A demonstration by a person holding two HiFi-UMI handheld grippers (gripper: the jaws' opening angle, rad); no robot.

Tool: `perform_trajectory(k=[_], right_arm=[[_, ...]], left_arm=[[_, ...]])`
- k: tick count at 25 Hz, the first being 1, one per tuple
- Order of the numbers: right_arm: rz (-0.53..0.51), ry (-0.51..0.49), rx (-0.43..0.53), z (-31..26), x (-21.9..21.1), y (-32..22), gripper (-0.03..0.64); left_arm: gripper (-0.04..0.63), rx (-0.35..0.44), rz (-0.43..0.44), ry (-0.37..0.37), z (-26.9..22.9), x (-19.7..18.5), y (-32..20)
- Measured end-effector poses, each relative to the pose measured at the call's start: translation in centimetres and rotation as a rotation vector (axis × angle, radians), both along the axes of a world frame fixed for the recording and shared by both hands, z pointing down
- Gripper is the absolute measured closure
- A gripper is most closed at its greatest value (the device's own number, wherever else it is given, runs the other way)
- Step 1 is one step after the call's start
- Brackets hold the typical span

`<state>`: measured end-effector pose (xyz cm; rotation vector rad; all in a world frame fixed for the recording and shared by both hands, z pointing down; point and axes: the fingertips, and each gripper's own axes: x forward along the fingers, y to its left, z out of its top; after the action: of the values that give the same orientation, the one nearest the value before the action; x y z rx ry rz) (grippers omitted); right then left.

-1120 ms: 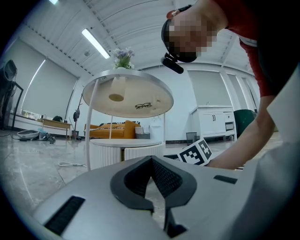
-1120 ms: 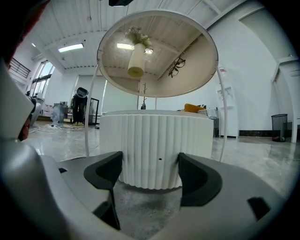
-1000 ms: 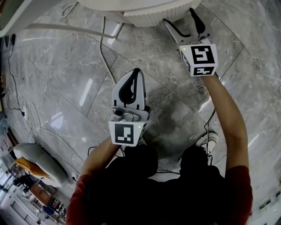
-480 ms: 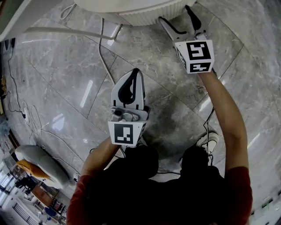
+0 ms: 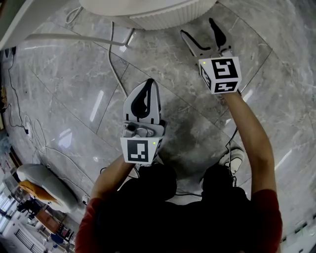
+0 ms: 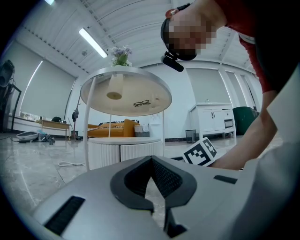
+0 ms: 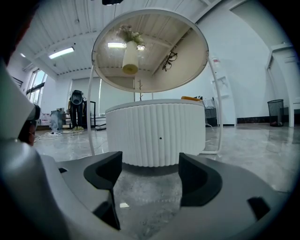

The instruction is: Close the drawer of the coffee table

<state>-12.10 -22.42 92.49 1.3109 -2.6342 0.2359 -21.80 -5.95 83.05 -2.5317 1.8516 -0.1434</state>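
Note:
The white round coffee table (image 5: 148,6) stands at the top of the head view, its ribbed drum (image 5: 170,19) under the top. In the right gripper view the ribbed drum (image 7: 157,133) fills the middle, and no drawer sticks out of it. My right gripper (image 5: 197,26) is open, its jaws wide apart just short of the drum with nothing between them (image 7: 151,176). My left gripper (image 5: 149,81) hangs over the floor further back, shut and empty (image 6: 151,161). From the left gripper view a drawer front (image 6: 140,151) lies about level with the drum wall.
A white cable (image 5: 114,54) runs over the marble floor from the table, and thinner cables (image 5: 19,99) lie at the left. The table's thin legs (image 5: 74,37) reach out leftward. A shoe (image 5: 236,157) stands near my right arm. A white cabinet (image 6: 213,122) stands far back.
My right gripper has drawn back a little from the drum towards the person, still open. The left gripper has stayed where it was.

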Motion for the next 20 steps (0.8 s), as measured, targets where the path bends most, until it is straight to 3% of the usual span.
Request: perform_trajectory(k=[4,9,20], right_arm=[[0.009,0.001,-0.023,1.1,1.1,2.7,0.262],[0.017,0.005,-0.024,1.6,2.2,5.9,0.262],[0.051,-0.009,-0.028,-0.7,5.9,13.7,0.262]], left_arm=[[0.586,0.006,-0.032,0.045,0.1,0.2,-0.9],[0.586,-0.027,0.000,-0.030,1.6,0.7,-0.4],[0.586,-0.028,-0.007,-0.006,1.5,1.4,0.2]])
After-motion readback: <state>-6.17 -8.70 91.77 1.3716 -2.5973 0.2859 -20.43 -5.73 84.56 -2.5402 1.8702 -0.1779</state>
